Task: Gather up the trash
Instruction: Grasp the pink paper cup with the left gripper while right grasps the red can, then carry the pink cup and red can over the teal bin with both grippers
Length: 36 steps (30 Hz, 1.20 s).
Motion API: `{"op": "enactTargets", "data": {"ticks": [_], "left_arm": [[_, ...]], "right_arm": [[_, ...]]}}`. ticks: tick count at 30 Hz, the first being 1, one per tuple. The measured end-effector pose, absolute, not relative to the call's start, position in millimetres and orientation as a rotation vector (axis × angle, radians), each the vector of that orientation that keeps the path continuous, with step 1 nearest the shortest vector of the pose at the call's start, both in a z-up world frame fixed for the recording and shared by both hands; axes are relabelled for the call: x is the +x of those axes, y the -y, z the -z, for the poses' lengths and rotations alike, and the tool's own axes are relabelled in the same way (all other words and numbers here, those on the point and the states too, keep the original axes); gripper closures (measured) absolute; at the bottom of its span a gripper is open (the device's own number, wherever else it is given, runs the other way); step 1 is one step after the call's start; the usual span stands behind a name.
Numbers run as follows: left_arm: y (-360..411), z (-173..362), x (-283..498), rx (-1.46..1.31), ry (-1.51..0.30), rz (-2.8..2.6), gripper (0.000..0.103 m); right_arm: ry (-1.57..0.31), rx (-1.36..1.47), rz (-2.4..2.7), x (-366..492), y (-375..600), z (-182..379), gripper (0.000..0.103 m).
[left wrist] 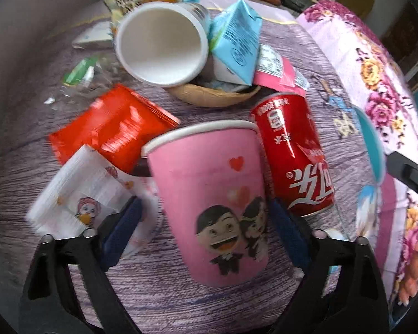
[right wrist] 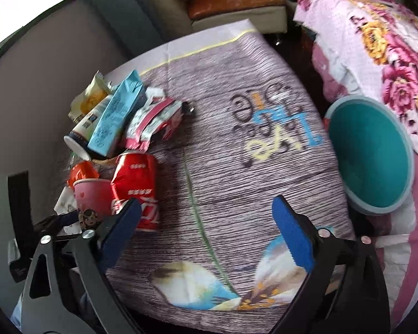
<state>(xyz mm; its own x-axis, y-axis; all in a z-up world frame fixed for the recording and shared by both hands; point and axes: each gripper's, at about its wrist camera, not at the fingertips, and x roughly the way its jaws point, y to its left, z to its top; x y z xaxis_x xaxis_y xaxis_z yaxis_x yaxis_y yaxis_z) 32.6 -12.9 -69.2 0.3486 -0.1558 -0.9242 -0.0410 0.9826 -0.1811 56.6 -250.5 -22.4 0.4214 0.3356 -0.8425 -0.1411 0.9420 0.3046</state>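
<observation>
Tbl (right wrist: 237,167) w/ trash pile (left wrist: 181,69)

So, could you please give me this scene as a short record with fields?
surface: table with printed cloth
left gripper: open, fingers either side of the upright pink cup
right gripper: open, nothing between its fingers
beside cup: dented red can
trash pile: white cup, blue carton, red wrapper
bin: teal bin, at the table's right edge
</observation>
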Motion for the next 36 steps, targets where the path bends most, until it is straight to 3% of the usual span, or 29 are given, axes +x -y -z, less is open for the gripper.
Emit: {"op": "enactTargets", "data": {"ticks": [1,4,16,24,25,26,36], "left_arm": [[12.6,69.8,32.6,-0.192,-1.215,0.093,0.04],[8.7,65.7,28.4,-0.196,-1.179,0.114,0.04],[-26.2,64.4,11.5,-0.287,-1.151,0.229,0.04],[-30.7,64.7,6.1,-0.273,-1.153,0.244,0.04],[-31.0,63.3,5.1,-0.27,-1.15,0.244,0.04],[-29.3,62.5,6.3,-0.267,-1.148,0.243,0.04],[-14.8,32.4,8.8,-0.212,-1.115,0.247,0.04]], "right_arm": [[-1.113,0.203,-0.309,57.3,247.3,24.0,0.023],[-1.176,0.179,-0.327,63.1,237.1,31.7,0.037],[-1.324,0.133,-0.465,106.7,170.8,59.7,0.038],[-1.395,0.276,-0.567,118.6,152.4,88.1,0.038],[-1.386,0.279,-0.575,119.2,152.4,91.1,0.043],[-1.379,0.296,-0.607,119.7,150.8,92.3,0.059],[-1.23,0.358,-0.582,106.1,196.6,50.0,0.059]]}}
